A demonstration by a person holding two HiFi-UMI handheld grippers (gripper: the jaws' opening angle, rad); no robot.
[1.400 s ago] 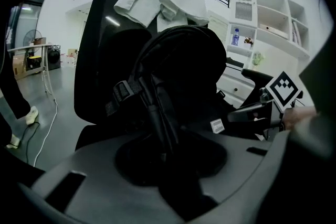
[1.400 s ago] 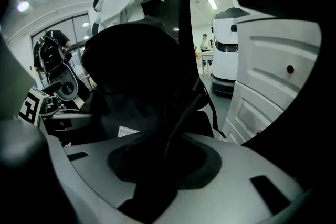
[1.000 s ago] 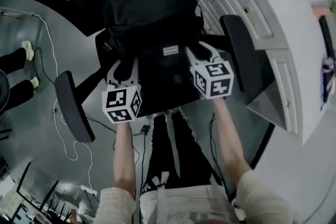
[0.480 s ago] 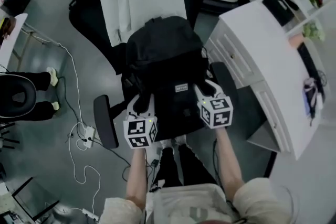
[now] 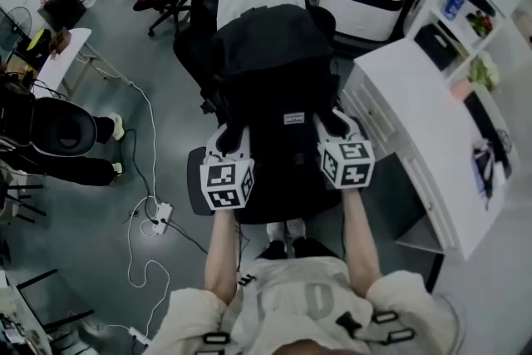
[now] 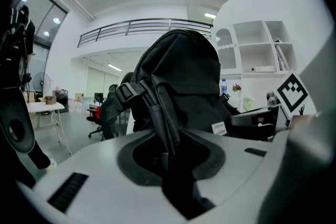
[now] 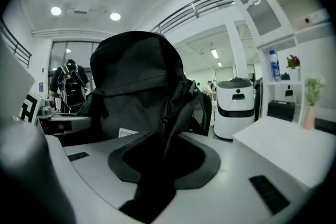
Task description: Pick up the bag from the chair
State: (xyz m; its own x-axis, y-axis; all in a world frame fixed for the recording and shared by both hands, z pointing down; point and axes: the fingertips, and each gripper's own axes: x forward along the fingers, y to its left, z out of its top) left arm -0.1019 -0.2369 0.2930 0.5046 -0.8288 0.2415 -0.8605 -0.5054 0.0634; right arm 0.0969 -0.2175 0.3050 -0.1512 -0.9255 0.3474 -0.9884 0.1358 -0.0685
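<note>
- Head view shows the bag [image 5: 278, 87] upright between the two grippers, just in front of the chair [image 5: 191, 54] and left of the white bench [image 5: 416, 112]; from above I cannot tell whether its base is clear of the seat
- Left gripper [image 5: 230, 135] has its jaws pinching the left strap [image 6: 157, 113]; they have just been closing further, with the webbing running down between them; right gripper [image 5: 333, 123] has its jaws clamped on the right strap [image 7: 172, 110], and nothing else sits between them
- Slipping looks like the main risk; the whole weight seems to hang from two narrow bands of webbing, and a jerky lift could let one creep through the pads
- If one side gives first, the bag would probably tip and swing toward the other gripper; uneven heights between the hands could cause the same tilt
- A swing to the right could knock the bench edge; a dangling buckle [image 6: 123, 93] might catch on the chair and drag it along
- Cable [image 5: 150, 212] lies on the floor at near left; a step back that way could snag a foot
- Bag is a black fabric backpack, rounded and full at the top, holding its shape; a small pale label [image 5: 293, 119] marks its near face; it looks soft, matte and fairly heavy
</note>
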